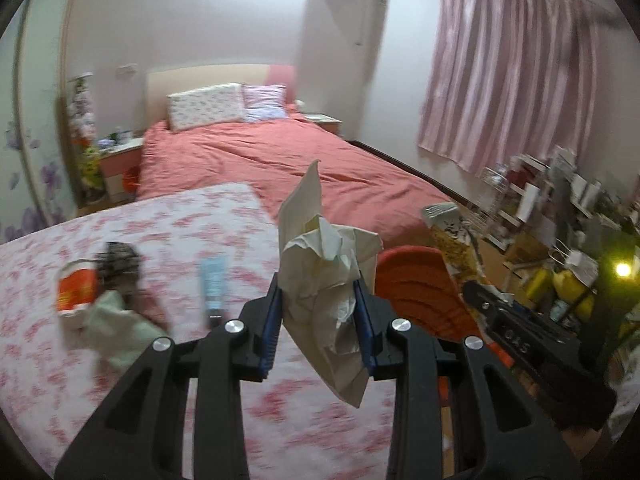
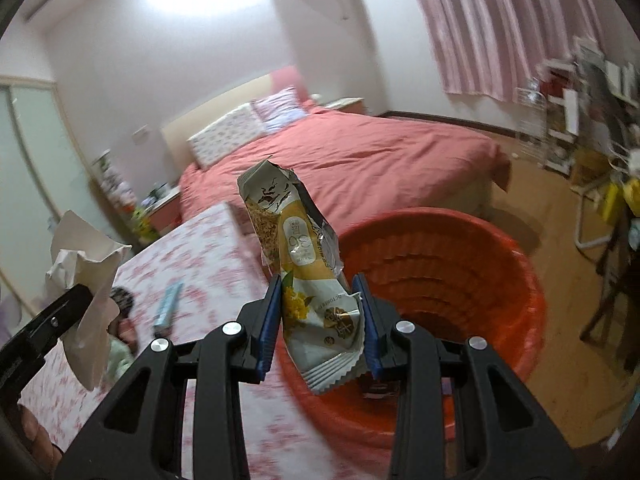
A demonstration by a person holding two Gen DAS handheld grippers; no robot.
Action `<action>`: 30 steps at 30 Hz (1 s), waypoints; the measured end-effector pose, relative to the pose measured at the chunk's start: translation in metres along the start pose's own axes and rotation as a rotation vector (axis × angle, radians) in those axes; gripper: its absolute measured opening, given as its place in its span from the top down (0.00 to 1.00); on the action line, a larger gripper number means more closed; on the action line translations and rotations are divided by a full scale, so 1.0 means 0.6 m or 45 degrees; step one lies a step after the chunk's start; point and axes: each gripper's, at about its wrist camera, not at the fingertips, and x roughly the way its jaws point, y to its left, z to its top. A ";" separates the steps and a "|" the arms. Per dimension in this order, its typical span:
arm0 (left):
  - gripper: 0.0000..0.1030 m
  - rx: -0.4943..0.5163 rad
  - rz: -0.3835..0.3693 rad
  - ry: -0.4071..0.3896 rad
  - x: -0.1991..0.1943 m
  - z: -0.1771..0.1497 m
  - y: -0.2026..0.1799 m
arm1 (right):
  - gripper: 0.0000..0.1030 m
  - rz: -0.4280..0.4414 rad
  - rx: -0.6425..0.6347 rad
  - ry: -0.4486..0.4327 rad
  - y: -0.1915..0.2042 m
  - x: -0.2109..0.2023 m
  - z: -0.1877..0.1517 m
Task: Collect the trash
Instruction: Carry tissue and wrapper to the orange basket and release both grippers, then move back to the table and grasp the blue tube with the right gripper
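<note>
A crumpled white paper wad [image 1: 324, 280] is clamped between the blue pads of the left gripper [image 1: 318, 322], its jaws closed on the paper, which sticks up above them and hangs below. A torn yellow and silver snack wrapper [image 2: 308, 276] is pinched in the same way by the right gripper [image 2: 320, 322].

The orange plastic basket [image 2: 480, 248] is taken as the landmark. In the right wrist view its whole ribbed bowl is seen, standing on the wooden floor just beside a table under a pink floral cloth [image 2: 208, 256], and the wrapper is held over the basket's near left rim. In the left wrist view only a slice of the basket shows, to the right of the paper wad, which is held over the cloth beside the basket.

Only the left wrist view shows a red and white cup [image 1: 76, 290] lying on the cloth, well left of the basket, with blurred litter beside it. A pale blue tube [image 1: 214, 286] lies between cup and basket. A bed with a red cover [image 2: 360, 156] stands beyond the basket.
</note>
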 end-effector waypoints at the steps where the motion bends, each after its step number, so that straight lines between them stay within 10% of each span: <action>1: 0.68 0.007 -0.017 0.009 0.007 -0.001 -0.013 | 0.65 -0.013 0.022 0.002 -0.012 0.003 0.000; 16: 0.67 0.053 -0.205 0.166 0.134 -0.014 -0.108 | 0.65 -0.056 0.148 0.037 -0.091 0.040 0.000; 30: 0.45 0.062 -0.106 0.226 0.172 -0.027 -0.086 | 0.39 -0.061 0.169 0.071 -0.094 0.038 -0.004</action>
